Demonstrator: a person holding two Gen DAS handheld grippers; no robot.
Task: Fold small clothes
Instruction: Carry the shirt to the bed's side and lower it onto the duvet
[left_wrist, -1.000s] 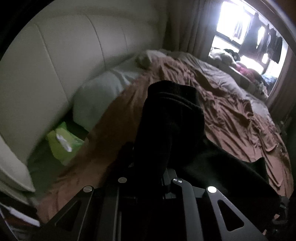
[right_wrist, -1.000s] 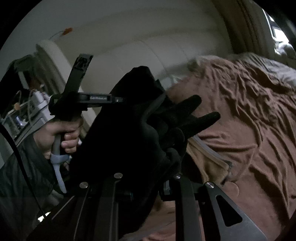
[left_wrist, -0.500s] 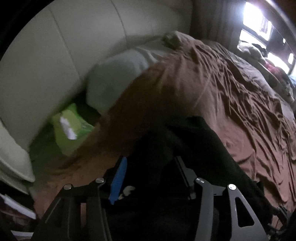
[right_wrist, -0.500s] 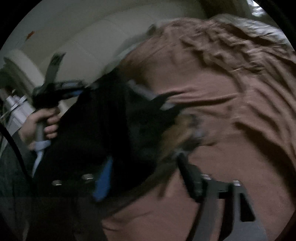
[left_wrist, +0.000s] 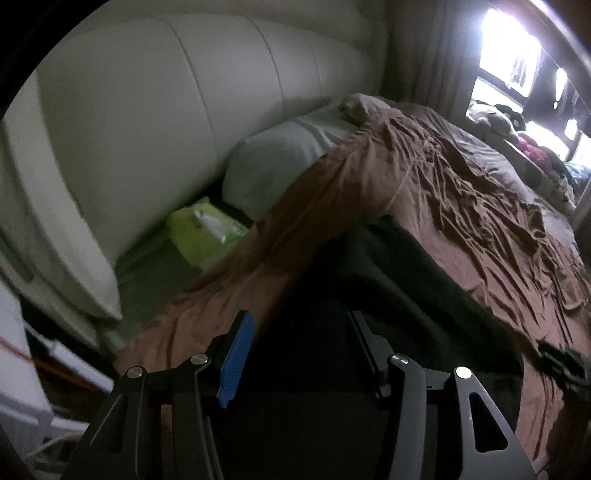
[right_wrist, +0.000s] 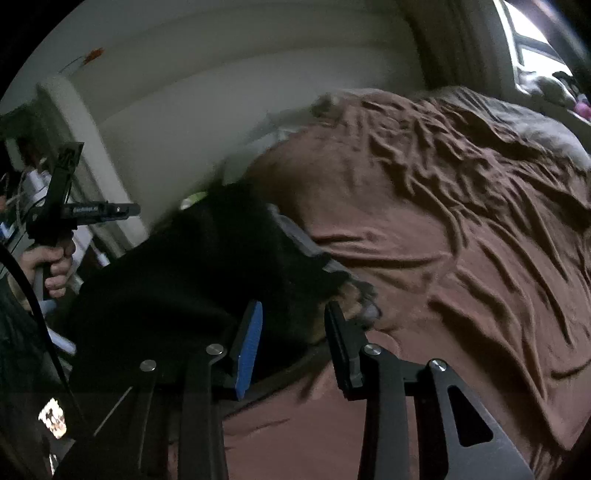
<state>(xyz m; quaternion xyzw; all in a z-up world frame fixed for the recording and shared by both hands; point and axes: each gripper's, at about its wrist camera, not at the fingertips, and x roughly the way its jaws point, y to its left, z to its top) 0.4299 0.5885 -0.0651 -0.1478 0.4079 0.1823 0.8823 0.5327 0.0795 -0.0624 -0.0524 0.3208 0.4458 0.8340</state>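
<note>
A black garment (left_wrist: 406, 280) lies spread on the rumpled brown sheet (left_wrist: 480, 206) of a bed. My left gripper (left_wrist: 300, 315) hovers over its near part with the jaws apart, cloth below them, and the pads (left_wrist: 236, 354) press on nothing. In the right wrist view the same black garment (right_wrist: 192, 280) shows a grey inner band along its far edge. My right gripper (right_wrist: 293, 308) is over that edge. Its jaws are closing, with a bit of black cloth between them, and the pads do not pinch it. A hand (right_wrist: 51, 266) holds the left tool at the far left.
A white padded headboard (left_wrist: 147, 110) runs along the left. Below it lie a pale pillow (left_wrist: 280, 162) and a green tissue pack (left_wrist: 203, 229). A bright window with piled clothes (left_wrist: 517, 129) lies past the far end of the bed. Wrinkled brown sheet (right_wrist: 461, 240) stretches right.
A second ago both grippers held the black garment up, shut on it. Both have let go and it has dropped onto the bed. The right jaws were wider half a second ago.
</note>
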